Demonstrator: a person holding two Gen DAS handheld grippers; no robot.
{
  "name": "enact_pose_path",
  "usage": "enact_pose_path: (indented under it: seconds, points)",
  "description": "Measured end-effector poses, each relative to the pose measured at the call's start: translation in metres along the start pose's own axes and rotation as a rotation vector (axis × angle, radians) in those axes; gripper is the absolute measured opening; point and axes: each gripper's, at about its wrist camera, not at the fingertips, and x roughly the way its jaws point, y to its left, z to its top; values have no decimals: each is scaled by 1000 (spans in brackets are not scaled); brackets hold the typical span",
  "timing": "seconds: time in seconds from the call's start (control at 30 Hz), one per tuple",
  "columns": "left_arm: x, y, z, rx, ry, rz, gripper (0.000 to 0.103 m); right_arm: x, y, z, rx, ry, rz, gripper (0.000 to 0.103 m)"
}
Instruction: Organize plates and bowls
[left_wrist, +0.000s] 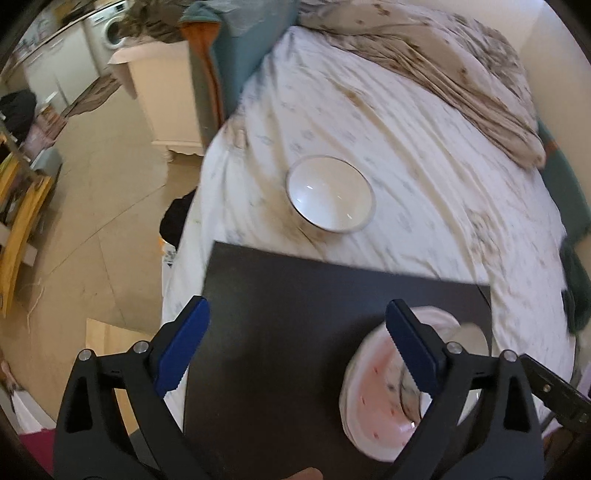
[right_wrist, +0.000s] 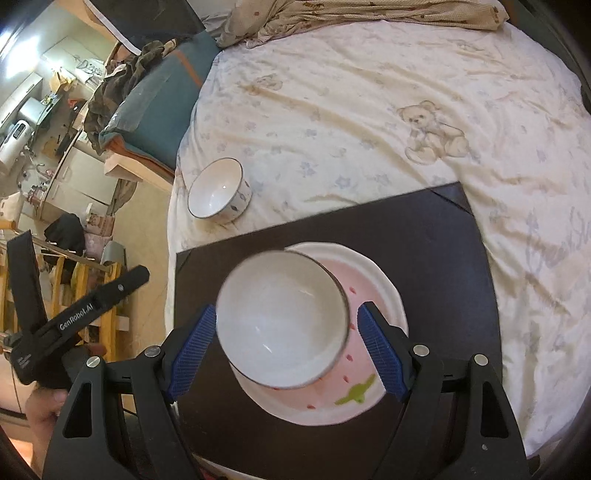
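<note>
A pink strawberry-patterned plate (right_wrist: 369, 376) lies on a black board (right_wrist: 424, 236) on the bed. A white bowl (right_wrist: 284, 321) sits on the plate, between the fingers of my right gripper (right_wrist: 286, 349); the jaws stand wide and I cannot tell whether the pads touch the bowl. A second white bowl (right_wrist: 218, 192) sits on the sheet beyond the board's far left corner; it also shows in the left wrist view (left_wrist: 330, 195). My left gripper (left_wrist: 295, 343) is open and empty above the board (left_wrist: 295, 295), with the plate (left_wrist: 376, 398) under its right finger.
The bed sheet (right_wrist: 369, 110) with a teddy-bear print spreads around the board. A crumpled blanket (left_wrist: 443, 66) lies at the far end. A teal cushion (right_wrist: 159, 99) and a white cabinet (left_wrist: 166, 92) stand left of the bed, with floor (left_wrist: 92, 203) beyond.
</note>
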Motion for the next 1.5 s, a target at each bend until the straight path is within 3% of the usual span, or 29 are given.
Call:
enact_pose_path:
  seconds: [0.13, 0.33, 0.53, 1.07, 1.37, 1.47, 1.5]
  points:
    - [20, 9, 14, -16, 15, 47, 94, 10, 16, 23, 4, 7, -3, 82]
    - [32, 23, 36, -88, 9, 53, 94, 34, 36, 55, 8, 24, 1, 82]
    - [53, 24, 64, -35, -13, 143, 94, 69, 46, 85, 28, 63, -5, 82]
    - [109, 29, 108, -28, 84, 72, 94, 181, 74, 156, -7, 208, -56, 82]
    - [130, 38, 108, -71, 147, 36, 93, 217, 79, 164, 6, 255, -58, 82]
    - [139, 37, 107, -73, 163, 34, 83, 227, 81, 164, -16, 266, -105, 82]
    - [141, 35, 106, -68, 168, 29, 74, 228, 81, 163, -26, 268, -117, 82]
